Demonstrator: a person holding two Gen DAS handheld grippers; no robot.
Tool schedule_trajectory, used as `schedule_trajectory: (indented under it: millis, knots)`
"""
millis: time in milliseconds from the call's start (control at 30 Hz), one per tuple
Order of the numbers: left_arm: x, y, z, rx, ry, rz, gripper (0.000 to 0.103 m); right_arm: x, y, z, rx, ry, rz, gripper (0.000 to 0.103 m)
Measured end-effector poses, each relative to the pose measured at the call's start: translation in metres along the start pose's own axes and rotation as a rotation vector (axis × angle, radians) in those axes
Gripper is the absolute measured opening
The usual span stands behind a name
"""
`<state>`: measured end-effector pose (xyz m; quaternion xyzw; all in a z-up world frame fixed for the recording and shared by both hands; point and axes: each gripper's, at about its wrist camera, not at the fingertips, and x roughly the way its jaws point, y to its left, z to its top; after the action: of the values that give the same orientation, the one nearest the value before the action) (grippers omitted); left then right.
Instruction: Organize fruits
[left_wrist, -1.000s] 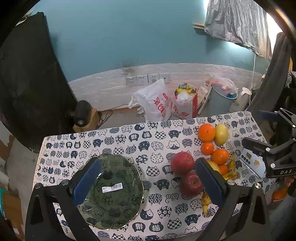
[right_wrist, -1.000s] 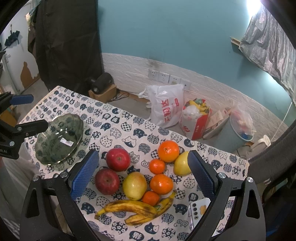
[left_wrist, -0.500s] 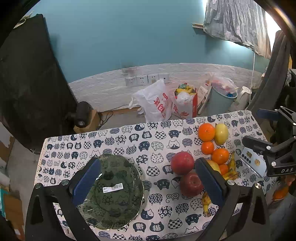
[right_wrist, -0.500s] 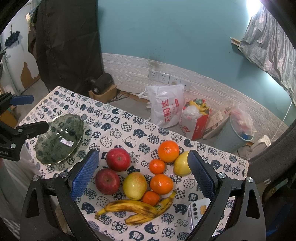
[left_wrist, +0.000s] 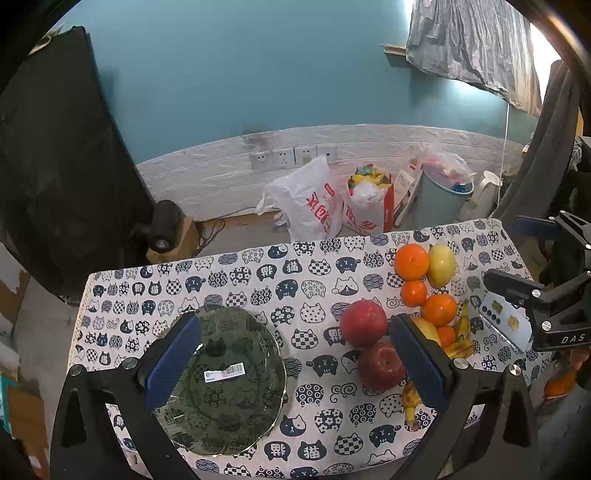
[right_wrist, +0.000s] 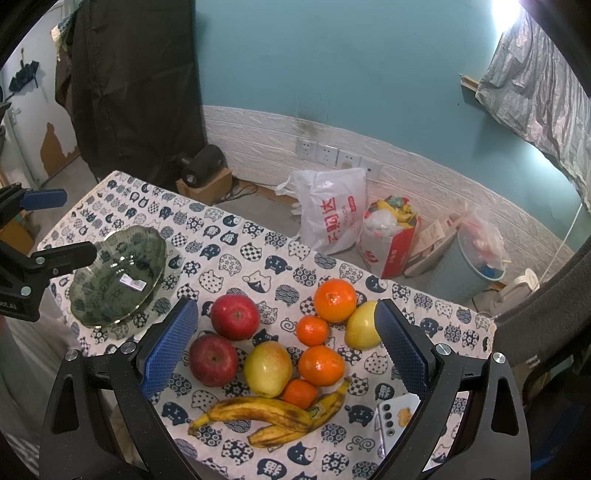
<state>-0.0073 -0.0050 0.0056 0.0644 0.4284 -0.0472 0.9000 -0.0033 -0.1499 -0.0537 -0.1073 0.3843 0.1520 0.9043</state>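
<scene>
Left wrist: left gripper (left_wrist: 295, 362) fingers spread wide, holding nothing, empty green glass bowl (left_wrist: 236, 387) under the left finger. Right wrist: right gripper (right_wrist: 286, 350) fingers equally wide and empty, apples (right_wrist: 235, 316), oranges, pears, bananas (right_wrist: 266, 413) packed between them. Round fruit could roll off the surface if nudged.

Table (right_wrist: 229, 236) in cat-print cloth, bearing green glass bowl (right_wrist: 110, 291), two red apples (right_wrist: 235, 316), pear (right_wrist: 267, 367), oranges (right_wrist: 334, 300), bananas (right_wrist: 266, 413), phone (right_wrist: 397, 415).
</scene>
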Motion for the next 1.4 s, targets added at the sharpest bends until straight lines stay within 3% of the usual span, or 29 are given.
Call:
schedule_trajectory:
  millis: [1400]
  knots:
    - [0.016, -0.009, 0.001, 0.017, 0.023, 0.011, 0.103, -0.007, -0.010, 0.002, 0.022, 0.004, -0.013, 0.096]
